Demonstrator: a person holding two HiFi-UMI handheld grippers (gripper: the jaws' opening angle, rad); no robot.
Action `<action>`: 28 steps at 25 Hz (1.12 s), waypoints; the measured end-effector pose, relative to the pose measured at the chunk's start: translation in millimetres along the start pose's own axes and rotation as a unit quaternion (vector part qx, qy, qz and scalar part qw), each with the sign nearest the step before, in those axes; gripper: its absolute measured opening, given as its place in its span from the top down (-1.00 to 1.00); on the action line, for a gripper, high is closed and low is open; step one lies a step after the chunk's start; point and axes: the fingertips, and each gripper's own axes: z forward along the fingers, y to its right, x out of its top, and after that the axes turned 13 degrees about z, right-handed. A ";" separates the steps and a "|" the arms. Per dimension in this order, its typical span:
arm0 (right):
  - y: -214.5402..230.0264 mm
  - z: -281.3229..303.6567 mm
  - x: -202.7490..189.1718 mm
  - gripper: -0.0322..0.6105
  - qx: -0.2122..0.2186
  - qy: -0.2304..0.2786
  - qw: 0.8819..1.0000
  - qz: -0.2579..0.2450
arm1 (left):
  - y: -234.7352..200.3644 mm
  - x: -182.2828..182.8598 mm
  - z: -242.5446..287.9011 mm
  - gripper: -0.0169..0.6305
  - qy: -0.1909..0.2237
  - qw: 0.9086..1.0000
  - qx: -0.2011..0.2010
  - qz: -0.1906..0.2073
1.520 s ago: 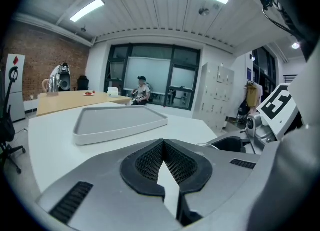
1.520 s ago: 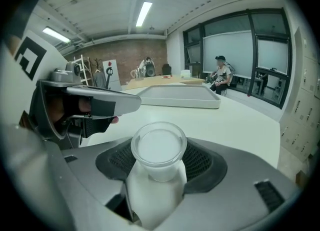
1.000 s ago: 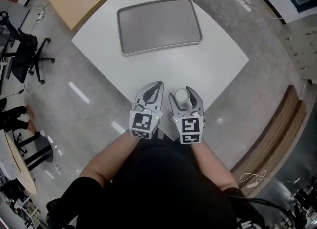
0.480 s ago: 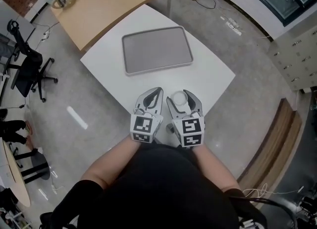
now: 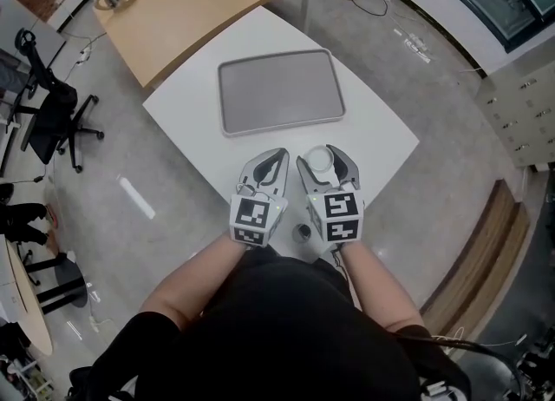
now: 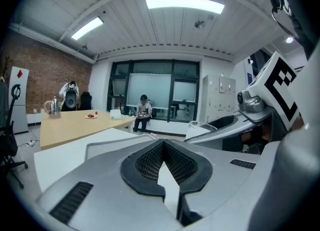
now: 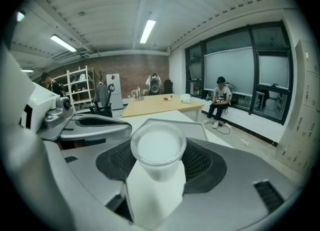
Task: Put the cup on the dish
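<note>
The right tool [image 5: 326, 165] is clamped on the upright white cup [image 7: 158, 147] at the near edge of the table [image 5: 186, 121]. Just to its left, the left tool [image 5: 279, 154] has its jaws together, holding nothing. The dish [image 5: 279, 91] lies farther off on the table.

The head view looks steeply down onto the left gripper [image 5: 276, 158] and right gripper [image 5: 322, 158]. Each gripper view sits close behind its jaws, both facing the tray [image 5: 282, 91] ahead.

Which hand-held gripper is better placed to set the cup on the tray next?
Right: the right hand-held gripper holds the clear plastic cup, with the gray tray straight ahead. The left hand-held gripper is shut, empty.
</note>
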 end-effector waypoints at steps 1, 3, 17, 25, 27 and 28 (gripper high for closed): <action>3.7 8.1 1.9 0.11 0.000 -0.001 1.000 -0.001 | -3.9 -3.0 6.1 0.92 -0.002 1.000 0.000 -0.001; 10.4 25.8 6.9 0.11 0.000 -0.002 1.000 -0.002 | -13.0 -8.4 20.0 0.92 -0.006 1.000 0.002 -0.003; 71.0 168.7 18.1 0.11 -0.010 -0.019 1.000 -0.018 | -77.7 -57.5 139.7 0.92 -0.033 0.999 0.009 -0.011; 91.7 228.5 -2.8 0.11 -0.022 -0.045 0.998 -0.025 | -89.1 -89.9 170.0 0.92 -0.062 0.998 0.016 -0.027; 95.6 233.6 -9.1 0.11 -0.024 -0.052 0.998 -0.023 | -88.6 -92.3 171.9 0.92 -0.065 0.997 0.017 -0.029; 97.2 235.4 -12.3 0.11 -0.024 -0.055 0.998 -0.021 | -88.8 -93.7 172.5 0.92 -0.066 0.997 0.017 -0.029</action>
